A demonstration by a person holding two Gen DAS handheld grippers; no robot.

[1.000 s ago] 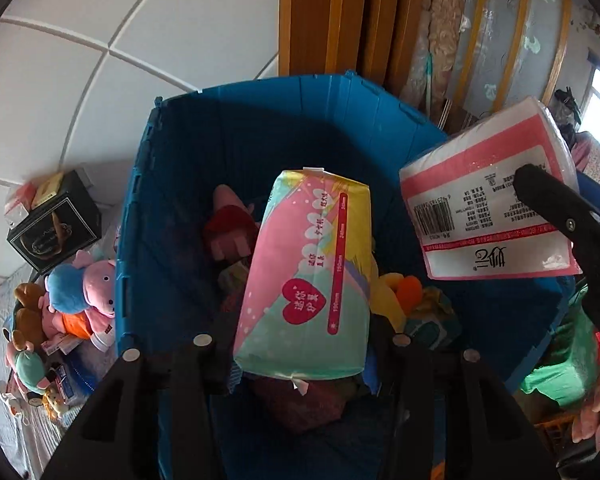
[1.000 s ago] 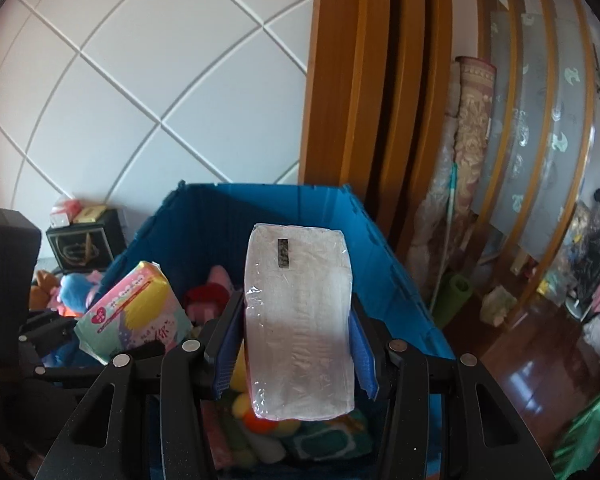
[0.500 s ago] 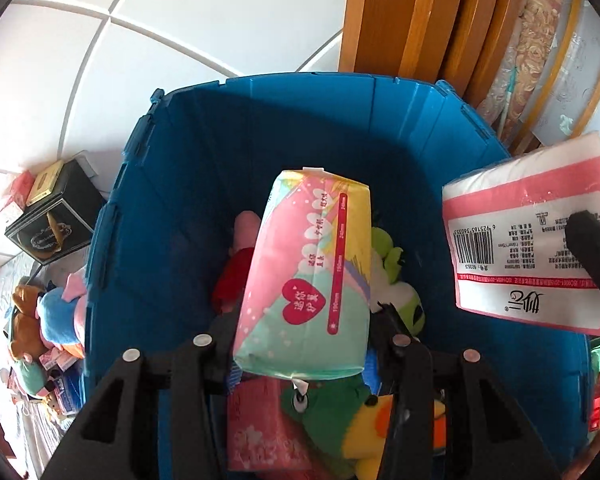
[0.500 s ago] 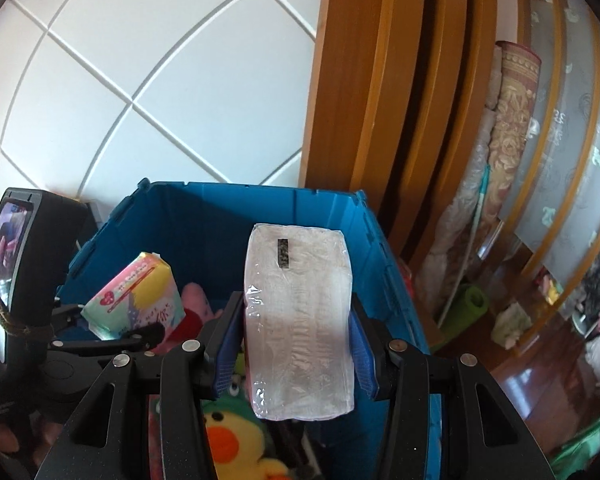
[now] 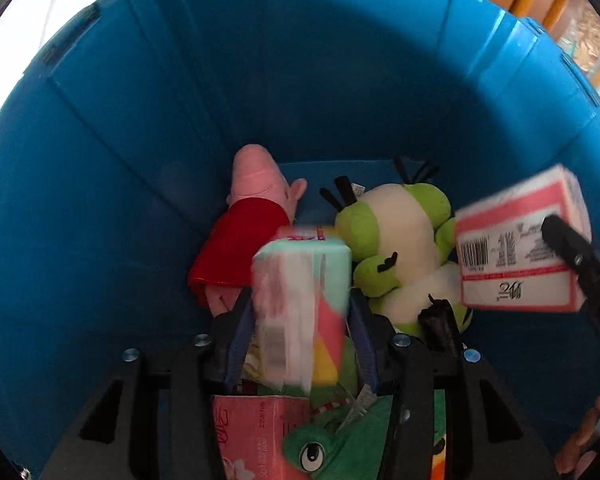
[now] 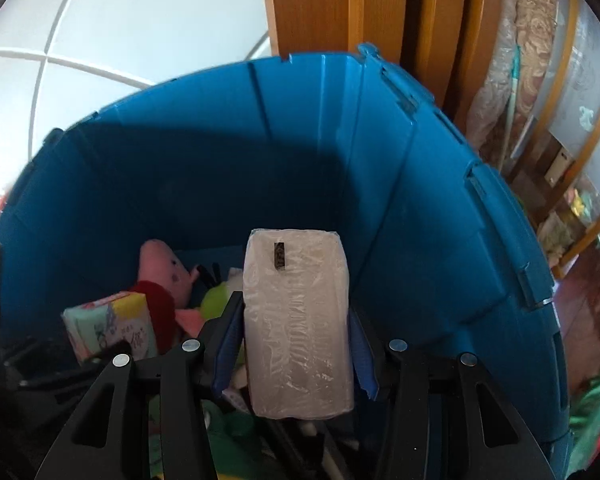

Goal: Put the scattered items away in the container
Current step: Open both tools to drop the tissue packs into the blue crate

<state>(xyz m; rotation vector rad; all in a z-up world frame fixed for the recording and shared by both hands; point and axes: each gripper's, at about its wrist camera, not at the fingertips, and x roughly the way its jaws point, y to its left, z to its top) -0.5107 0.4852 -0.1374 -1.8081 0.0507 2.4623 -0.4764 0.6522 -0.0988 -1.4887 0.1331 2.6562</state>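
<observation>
Inside, the left wrist view looked down into the blue container [image 5: 148,128], whose walls filled nearly the whole frame. The left gripper [image 5: 300,320] had its fingers spread to the width of a pastel pack [image 5: 300,304], which sat blurred and tilted between the blue pads; whether the pads pressed it or stood just off it could not be told. Beyond it lay a pink pig plush in a red dress [image 5: 248,240] and a green and white plush [image 5: 404,248], side by side on the bottom. A pink tissue pack [image 5: 256,436] and a green toy with a big eye [image 5: 340,440] lay below the fingers. At the right, a white and pink tissue pack [image 5: 516,248] hung over the bin, gripped by the other tool's black finger.

From the right wrist view, the right gripper [image 6: 296,336] was clamped on that tissue pack [image 6: 298,328], seen here as a clear-wrapped white block held upright above the container's [image 6: 420,200] interior. The pastel pack [image 6: 112,328] showed at the lower left, with the pig plush [image 6: 164,272] behind it. White floor tiles [image 6: 120,20] and wooden door frames [image 6: 340,4] stood beyond the rim.
</observation>
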